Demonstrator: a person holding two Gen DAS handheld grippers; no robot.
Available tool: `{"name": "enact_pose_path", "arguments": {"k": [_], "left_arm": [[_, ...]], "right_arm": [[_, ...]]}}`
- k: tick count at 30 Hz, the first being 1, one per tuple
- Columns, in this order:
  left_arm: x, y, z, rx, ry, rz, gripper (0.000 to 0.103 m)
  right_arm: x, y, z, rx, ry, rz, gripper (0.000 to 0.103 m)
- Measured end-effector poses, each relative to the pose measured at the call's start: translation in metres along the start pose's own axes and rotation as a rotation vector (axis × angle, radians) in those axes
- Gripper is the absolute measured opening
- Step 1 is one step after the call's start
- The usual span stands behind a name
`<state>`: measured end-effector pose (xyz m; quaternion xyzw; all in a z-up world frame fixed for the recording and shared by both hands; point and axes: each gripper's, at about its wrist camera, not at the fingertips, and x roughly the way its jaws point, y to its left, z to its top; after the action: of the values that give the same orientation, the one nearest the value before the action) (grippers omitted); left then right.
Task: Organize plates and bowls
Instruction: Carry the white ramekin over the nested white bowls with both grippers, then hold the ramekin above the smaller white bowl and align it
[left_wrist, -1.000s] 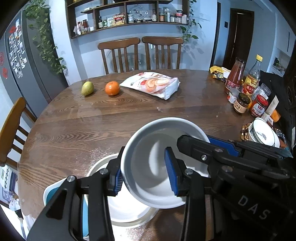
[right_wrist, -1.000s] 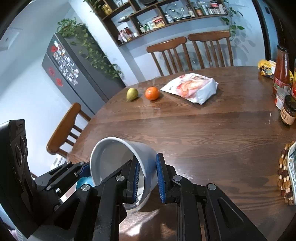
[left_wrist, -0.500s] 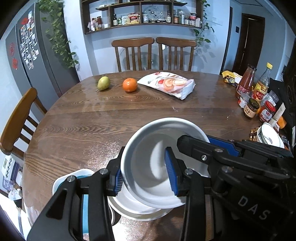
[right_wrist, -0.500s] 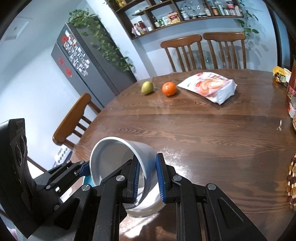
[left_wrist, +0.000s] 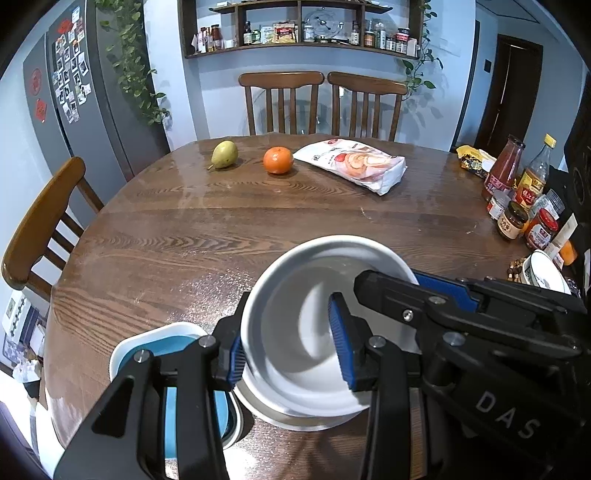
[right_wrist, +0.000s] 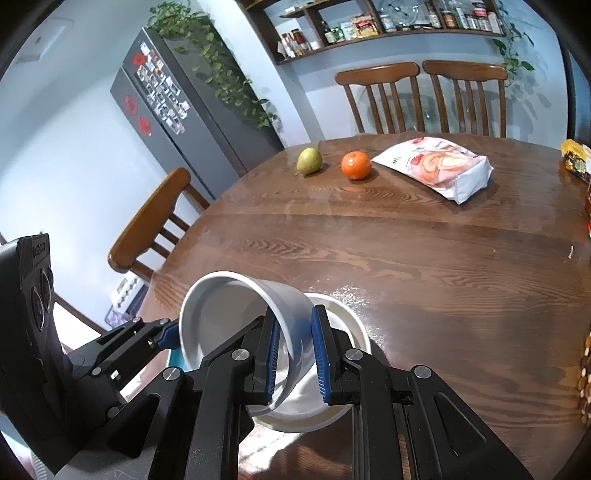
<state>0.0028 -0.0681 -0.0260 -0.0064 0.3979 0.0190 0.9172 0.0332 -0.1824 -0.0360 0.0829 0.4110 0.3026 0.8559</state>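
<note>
A deep white bowl (left_wrist: 295, 332) hangs tilted just above the table, gripped from both sides. My left gripper (left_wrist: 288, 350) is shut on its near wall, with one blue pad outside and one inside. My right gripper (right_wrist: 295, 354) is shut on the opposite wall of the white bowl (right_wrist: 236, 314). In the left wrist view the right gripper's black arm (left_wrist: 443, 306) reaches in from the right. Right beneath the bowl lies a shallow white plate (left_wrist: 295, 419), seen also in the right wrist view as the white plate (right_wrist: 351, 325). A white dish with a blue inside (left_wrist: 173, 334) sits beside the plate, at the table's near left edge.
On the far side of the round wooden table (left_wrist: 258, 236) lie a pear (left_wrist: 224, 154), an orange (left_wrist: 278, 160) and a snack bag (left_wrist: 354, 166). Bottles and jars (left_wrist: 517, 199) and a patterned bowl (left_wrist: 545, 273) crowd the right edge. Wooden chairs (left_wrist: 321, 103) stand around.
Both grippers have carried the white bowl leftward across the table. The white plate now lies directly under the bowl, and the blue dish has come further into view. Both grips are unchanged.
</note>
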Motion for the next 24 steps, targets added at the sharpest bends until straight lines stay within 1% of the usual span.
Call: {"name": "enact_pose_path", "arguments": {"k": [11, 24], "left_arm": [[0.007, 0.010, -0.005, -0.018, 0.026, 0.010, 0.038], [0.013, 0.013, -0.010, -0.016, 0.053, 0.001, 0.038]], "right_arm": [[0.013, 0.005, -0.003, -0.014, 0.036, 0.007, 0.021], [0.018, 0.005, -0.008, -0.002, 0.051, 0.005, 0.021]]}}
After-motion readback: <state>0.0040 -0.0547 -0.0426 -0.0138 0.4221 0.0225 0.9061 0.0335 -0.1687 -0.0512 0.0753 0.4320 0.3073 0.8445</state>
